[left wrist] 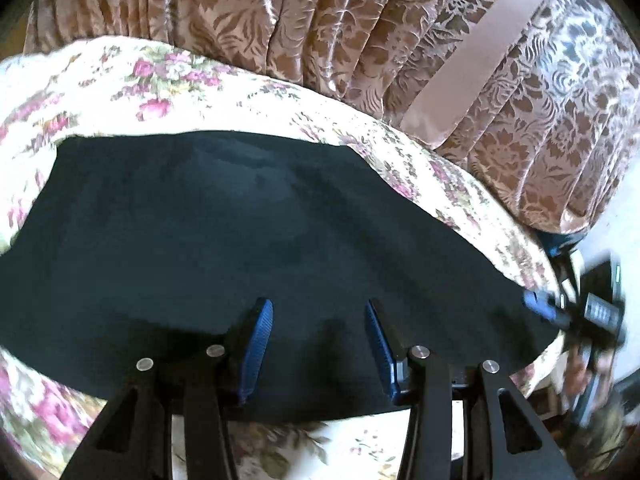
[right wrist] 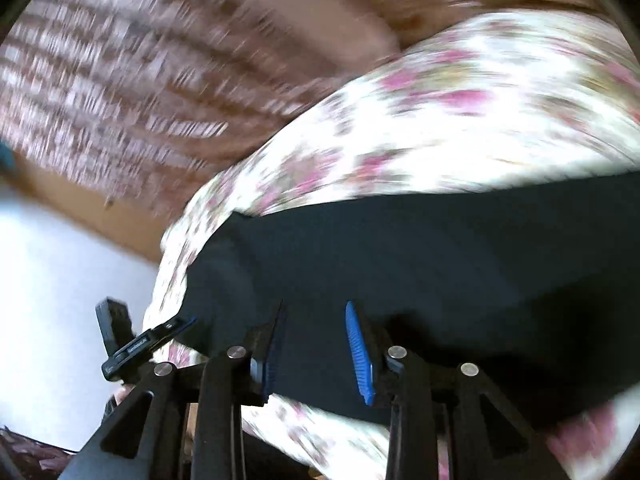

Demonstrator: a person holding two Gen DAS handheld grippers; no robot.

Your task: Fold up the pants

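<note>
1. The bedspread (left wrist: 168, 80), floral, covers the bed; the dark pants (left wrist: 240, 240) lie flat on it, folded into a broad slab near the front edge.
2. A brown curtain (left wrist: 320, 20) hangs close behind the bed, well apart from the pants; nothing stands in the way.
3. The left gripper (left wrist: 318, 350) hangs over the near pants edge, jaws apart, nothing between them.
4. The right gripper (right wrist: 320, 354) is also released, jaws parted above the cloth; its view is blurred.
5. Risk: a shallow pinch would likely catch only the top layer, so the fold peels open; dragging could slide the pants off the edge.
</note>
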